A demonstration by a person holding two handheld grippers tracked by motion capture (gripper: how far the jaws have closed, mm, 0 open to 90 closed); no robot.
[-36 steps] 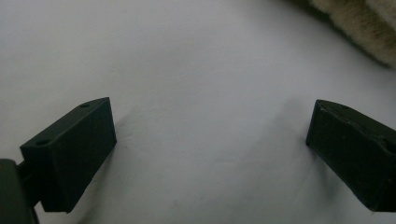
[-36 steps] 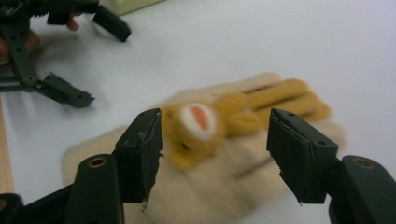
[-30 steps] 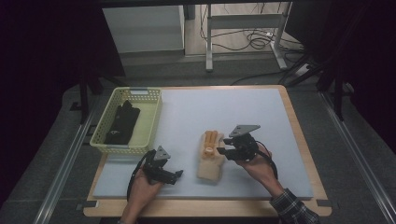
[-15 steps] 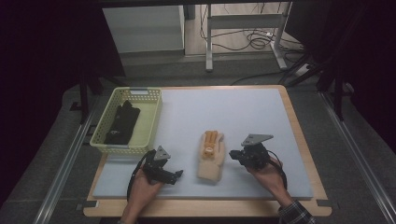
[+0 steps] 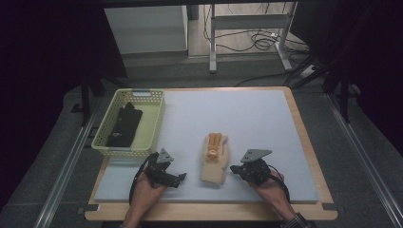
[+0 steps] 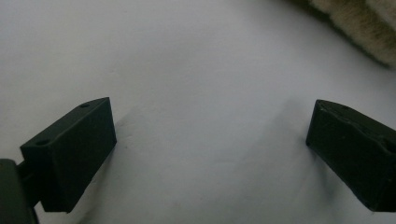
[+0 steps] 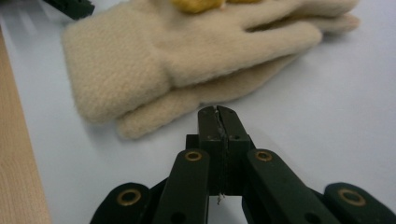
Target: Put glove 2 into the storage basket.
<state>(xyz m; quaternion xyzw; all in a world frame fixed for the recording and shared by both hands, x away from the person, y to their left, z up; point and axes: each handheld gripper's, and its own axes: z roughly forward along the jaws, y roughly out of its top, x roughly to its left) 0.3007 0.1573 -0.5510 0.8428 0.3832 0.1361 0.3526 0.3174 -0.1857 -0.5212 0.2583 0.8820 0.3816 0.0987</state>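
A cream knitted glove [image 5: 215, 161] with an orange-yellow piece [image 5: 213, 145] on top lies flat on the pale blue mat [image 5: 247, 118], near the front. My right gripper [image 5: 234, 168] rests just right of its cuff. In the right gripper view the jaws [image 7: 218, 112] are pressed together with nothing between them, having just been closing; the glove [image 7: 154, 60] lies just beyond their tips. My left gripper [image 5: 179, 179] sits on the mat left of the glove. It is open [image 6: 210, 140] over bare mat, and a glove edge [image 6: 359, 28] lies at the upper right.
A pale green basket [image 5: 157, 121] stands at the mat's left edge with a black glove [image 5: 124, 124] lying in it. The mat lies on a wooden board [image 5: 304, 137]. Beyond the table are dark floor, metal legs and cables.
My right gripper has drawn away from the glove's fingers, toward the near edge and lower, and its jaws have shut. The glove now lies flat. The left gripper has stayed put.
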